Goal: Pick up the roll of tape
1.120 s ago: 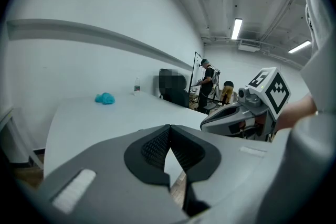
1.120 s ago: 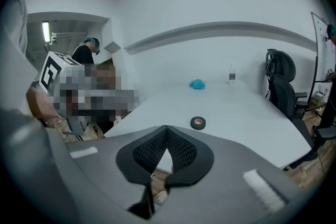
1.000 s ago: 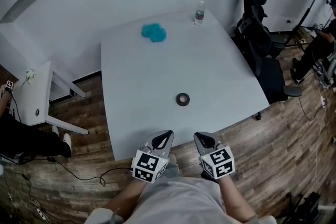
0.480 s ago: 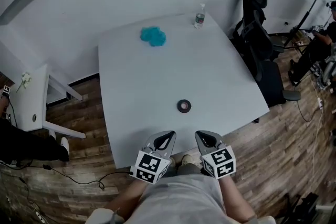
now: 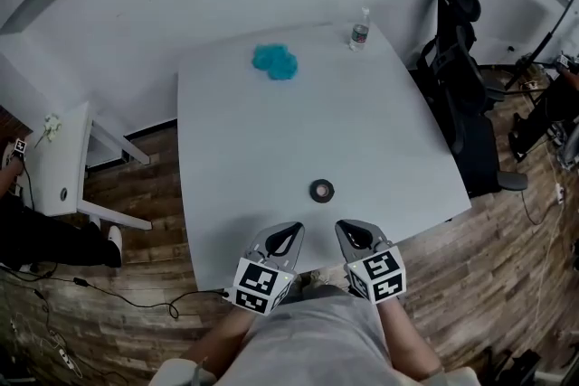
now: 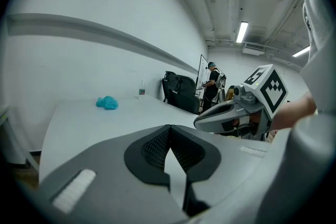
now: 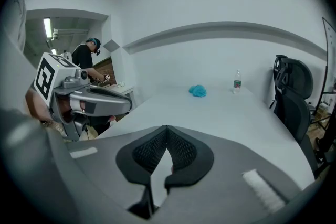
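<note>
bottle (image 5: pixel 359 30) upright at table (image 5: pixel 262 140) corner; left gripper (image 5: pixel 291 230), right gripper (image 5: pixel 347 230) both closed empty, near tape roll (image 5: pixel 321 190)

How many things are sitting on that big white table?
3: a roll of tape near the front edge, a blue clump far back, a water bottle at the far right corner.

Your left gripper (image 5: pixel 289 230) and right gripper (image 5: pixel 346 229) hover side by side at the near edge of the white table (image 5: pixel 244 149); the roll of tape (image 5: pixel 321 190) lies flat just beyond them, untouched; a blue cloth (image 5: pixel 274 61) and a water bottle (image 5: pixel 360 30) sit near the far edge; a black chair (image 5: pixel 463 68) stands at your right.
</note>
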`<action>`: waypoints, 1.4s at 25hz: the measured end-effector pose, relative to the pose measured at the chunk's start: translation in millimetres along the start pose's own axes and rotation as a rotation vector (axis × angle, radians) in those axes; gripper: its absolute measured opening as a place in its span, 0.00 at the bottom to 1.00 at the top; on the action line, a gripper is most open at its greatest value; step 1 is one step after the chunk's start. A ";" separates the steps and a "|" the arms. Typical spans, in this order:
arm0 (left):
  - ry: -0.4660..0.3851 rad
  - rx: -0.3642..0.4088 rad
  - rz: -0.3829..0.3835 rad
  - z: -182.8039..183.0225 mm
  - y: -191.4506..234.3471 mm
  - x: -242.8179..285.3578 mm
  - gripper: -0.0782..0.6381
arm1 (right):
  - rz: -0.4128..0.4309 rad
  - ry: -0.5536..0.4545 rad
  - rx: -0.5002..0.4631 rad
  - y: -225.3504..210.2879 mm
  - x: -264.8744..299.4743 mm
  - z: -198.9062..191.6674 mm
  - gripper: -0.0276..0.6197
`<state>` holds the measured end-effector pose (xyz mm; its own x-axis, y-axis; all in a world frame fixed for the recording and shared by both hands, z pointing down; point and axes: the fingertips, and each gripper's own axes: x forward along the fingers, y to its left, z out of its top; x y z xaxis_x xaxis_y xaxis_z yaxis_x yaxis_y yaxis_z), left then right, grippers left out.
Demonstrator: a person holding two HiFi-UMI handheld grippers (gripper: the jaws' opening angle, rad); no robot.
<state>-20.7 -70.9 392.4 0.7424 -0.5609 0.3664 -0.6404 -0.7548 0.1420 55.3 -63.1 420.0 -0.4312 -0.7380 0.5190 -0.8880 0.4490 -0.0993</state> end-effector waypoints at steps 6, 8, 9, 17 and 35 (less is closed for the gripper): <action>-0.002 -0.010 0.021 7.3 9.2 13.2 0.13 | 0.023 -0.003 -0.003 -12.6 12.7 8.8 0.05; -0.001 -0.014 0.025 8.8 12.6 18.4 0.13 | 0.029 0.000 -0.006 -16.1 17.4 11.2 0.05; -0.001 -0.015 0.026 9.7 13.9 21.1 0.13 | 0.031 0.002 -0.008 -18.2 19.1 11.9 0.05; 0.012 -0.034 0.042 9.3 27.0 36.9 0.13 | 0.042 0.032 -0.016 -35.3 33.7 10.7 0.05; 0.067 -0.058 0.078 -7.8 49.8 63.9 0.13 | 0.076 0.099 -0.050 -59.6 69.3 -0.9 0.05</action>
<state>-6.7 -141.6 430.1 0.6762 -0.5915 0.4392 -0.7075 -0.6876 0.1633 78.5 -140.6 462.7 -0.4767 -0.6488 0.5932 -0.8432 0.5283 -0.0998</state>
